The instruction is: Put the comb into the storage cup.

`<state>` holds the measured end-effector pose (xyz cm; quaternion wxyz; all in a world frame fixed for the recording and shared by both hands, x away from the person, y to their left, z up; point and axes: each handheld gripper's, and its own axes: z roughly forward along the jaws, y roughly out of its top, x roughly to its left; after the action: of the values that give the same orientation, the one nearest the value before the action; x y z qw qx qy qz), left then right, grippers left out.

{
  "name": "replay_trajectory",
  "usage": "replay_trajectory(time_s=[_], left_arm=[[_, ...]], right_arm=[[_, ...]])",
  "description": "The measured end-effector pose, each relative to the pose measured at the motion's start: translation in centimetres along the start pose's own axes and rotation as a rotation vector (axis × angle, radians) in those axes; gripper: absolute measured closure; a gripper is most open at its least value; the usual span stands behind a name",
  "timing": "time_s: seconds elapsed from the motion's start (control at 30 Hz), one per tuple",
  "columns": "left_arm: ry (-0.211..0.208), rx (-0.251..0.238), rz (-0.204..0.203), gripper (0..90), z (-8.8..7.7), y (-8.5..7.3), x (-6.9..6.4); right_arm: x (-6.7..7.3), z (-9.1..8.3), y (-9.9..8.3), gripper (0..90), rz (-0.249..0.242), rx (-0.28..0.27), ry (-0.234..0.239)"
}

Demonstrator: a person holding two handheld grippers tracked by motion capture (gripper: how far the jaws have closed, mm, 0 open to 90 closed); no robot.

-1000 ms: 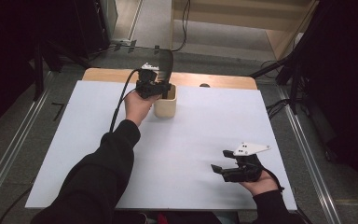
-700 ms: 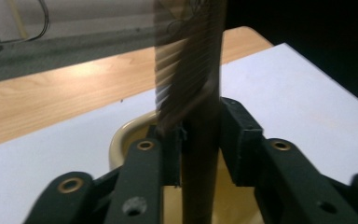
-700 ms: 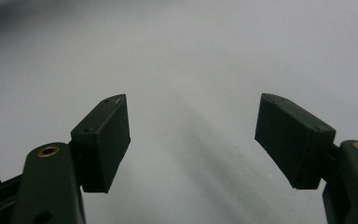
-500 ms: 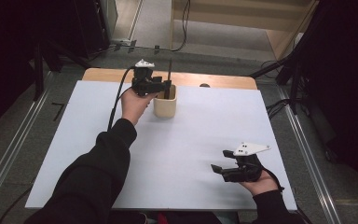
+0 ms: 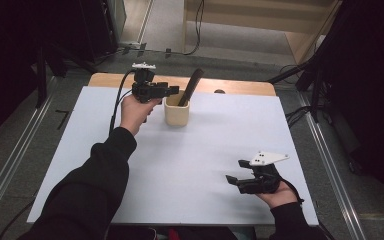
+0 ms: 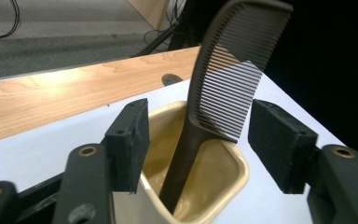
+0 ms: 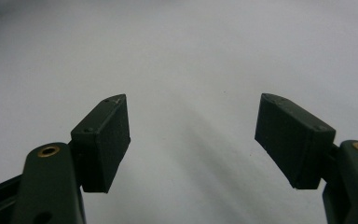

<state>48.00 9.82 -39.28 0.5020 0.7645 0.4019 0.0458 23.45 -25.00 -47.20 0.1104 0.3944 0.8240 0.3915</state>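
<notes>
Black comb (image 5: 190, 86) standing handle-down in cream cup (image 5: 176, 113), leaning toward the far right, teeth end well above the rim. Seen close in the left gripper view: comb (image 6: 223, 88) slanting up out of cup (image 6: 200, 186), handle sunk to the bottom, teeth facing right, free of both pads. Left gripper (image 5: 172, 91) held just left of the cup's top, beside the comb, jaws just been opening, comb standing loose between and beyond them, no pad pressing on it. Left gripper (image 6: 198, 140) wide apart in its own view, one pad near the cup's left rim, the other off to the right above the mat. Cup sitting near the far edge of white mat (image 5: 205, 155), just short of the wooden strip (image 5: 240, 86) along the back. Cable looping down from the left gripper past the hand. Right gripper (image 5: 236, 172) resting low near the front right of the mat, well apart from cup and comb, grey plate on top, jaws pointing left. Right gripper (image 7: 193, 140) spread wide in its own view, nothing between the pads, plain white mat (image 7: 191, 56) beneath. Dark sleeve (image 5: 95, 185) reaching in from the bottom left, bare hand curled round the left gripper's body.
</notes>
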Motion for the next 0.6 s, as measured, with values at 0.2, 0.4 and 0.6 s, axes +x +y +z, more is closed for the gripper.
replay_trajectory(time_s=[0.2,0.4,0.6], left_arm=[[-0.03,0.015,-0.019,37.6,-1.2,-0.4,0.2],[-0.042,0.053,-0.021,36.9,-2.3,-0.9,0.2],[-0.051,0.06,-0.014,35.6,-3.4,-2.1,0.2]], right_arm=[[0.0,0.1,0.0,24.6,0.0,0.009,0.002],[0.0,0.2,0.1,24.6,0.004,0.013,0.002],[-0.1,0.3,0.1,24.6,0.001,0.012,0.002]])
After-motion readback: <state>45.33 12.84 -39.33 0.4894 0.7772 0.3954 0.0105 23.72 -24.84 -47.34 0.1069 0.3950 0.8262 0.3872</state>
